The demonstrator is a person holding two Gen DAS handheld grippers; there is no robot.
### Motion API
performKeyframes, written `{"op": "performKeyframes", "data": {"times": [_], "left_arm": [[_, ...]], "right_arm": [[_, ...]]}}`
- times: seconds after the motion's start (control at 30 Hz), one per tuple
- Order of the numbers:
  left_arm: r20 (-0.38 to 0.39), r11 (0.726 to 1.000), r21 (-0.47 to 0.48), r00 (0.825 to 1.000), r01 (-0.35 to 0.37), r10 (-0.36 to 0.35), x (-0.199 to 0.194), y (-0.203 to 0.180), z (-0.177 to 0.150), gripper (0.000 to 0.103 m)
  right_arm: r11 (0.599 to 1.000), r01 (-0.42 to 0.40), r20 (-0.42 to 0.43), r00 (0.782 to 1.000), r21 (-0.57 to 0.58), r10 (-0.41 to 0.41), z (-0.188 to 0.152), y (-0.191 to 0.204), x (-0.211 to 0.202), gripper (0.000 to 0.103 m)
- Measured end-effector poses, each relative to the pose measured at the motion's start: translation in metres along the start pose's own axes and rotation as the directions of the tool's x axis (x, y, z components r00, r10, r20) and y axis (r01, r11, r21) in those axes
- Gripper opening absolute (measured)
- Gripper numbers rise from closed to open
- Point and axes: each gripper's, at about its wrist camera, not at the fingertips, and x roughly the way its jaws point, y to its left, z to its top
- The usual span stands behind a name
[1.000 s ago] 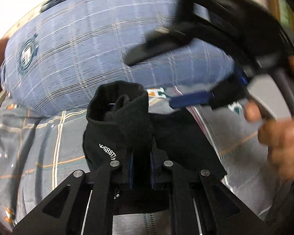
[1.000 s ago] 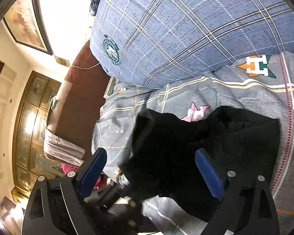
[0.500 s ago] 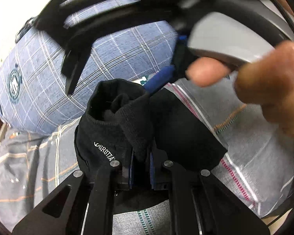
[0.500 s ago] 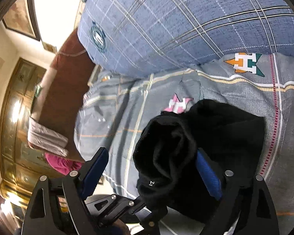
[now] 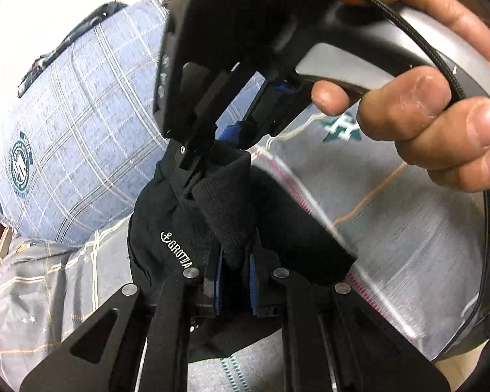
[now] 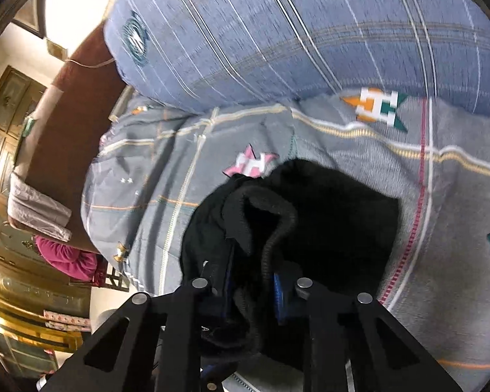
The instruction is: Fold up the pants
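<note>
The black pants point(image 5: 179, 228) with a small white logo lie bunched on a grey patterned bedsheet point(image 5: 408, 261). My left gripper point(image 5: 235, 271) is shut on a fold of their ribbed waistband. In the left wrist view my right gripper point(image 5: 219, 143) comes in from above, held by a person's hand point(image 5: 424, 114), and bites the same bundle at its far edge. In the right wrist view the black pants point(image 6: 326, 228) are between the jaws of my right gripper point(image 6: 251, 287), which are closing, with the blue pads pressing on the thick rolled hem.
A big blue plaid pillow point(image 6: 310, 32) lies along the far side of the bedsheet point(image 6: 343, 150). Left of the bed are a brown headboard point(image 6: 68, 98), a pink cloth point(image 6: 65, 258) and a golden wooden cabinet point(image 6: 3, 196).
My right gripper, wide open around the pants before, has closed on the rolled hem. The left gripper has carried its fold of pants toward the right gripper, and the hand now fills the left view's top.
</note>
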Motion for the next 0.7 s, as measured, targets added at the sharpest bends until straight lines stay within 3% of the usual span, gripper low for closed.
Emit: {"op": "performKeyframes", "data": {"times": [0.13, 0.3, 0.37, 0.43, 0.53, 0.63, 0.7], "left_arm": [[-0.008, 1.000, 0.003, 1.000, 0.016, -0.016, 0.001, -0.011, 0.011, 0.011], [-0.098, 0.998, 0.014, 0.993, 0.069, -0.067, 0.023, -0.027, 0.017, 0.014], [-0.126, 0.996, 0.035, 0.989, 0.087, -0.082, 0.028, -0.032, 0.017, 0.022], [-0.147, 0.988, 0.044, 0.979, 0.150, -0.142, 0.029, -0.034, 0.017, 0.036], [-0.129, 0.959, 0.008, 0.951, 0.285, -0.281, 0.014, -0.026, 0.015, 0.052], [-0.034, 0.900, -0.083, 0.901, 0.428, -0.432, -0.009, 0.003, 0.020, 0.069], [0.022, 0.871, -0.143, 0.881, 0.470, -0.472, -0.020, 0.024, 0.023, 0.073]], "right_arm": [[1.000, -0.015, 0.016, 1.000, 0.014, 0.014, -0.001, -0.013, -0.015, 0.017], [0.993, -0.018, -0.023, 1.000, 0.116, 0.021, -0.005, -0.054, -0.005, 0.017], [0.986, -0.021, -0.045, 0.999, 0.163, 0.028, -0.009, -0.068, 0.002, 0.023], [0.980, 0.001, -0.066, 0.998, 0.197, 0.013, -0.012, -0.079, 0.006, 0.031], [0.974, 0.026, -0.060, 0.998, 0.226, -0.013, -0.015, -0.086, 0.002, 0.042], [0.972, 0.019, -0.013, 1.000, 0.233, -0.016, -0.015, -0.086, -0.013, 0.046], [0.973, 0.020, 0.025, 0.999, 0.231, -0.027, -0.016, -0.083, -0.025, 0.049]]}}
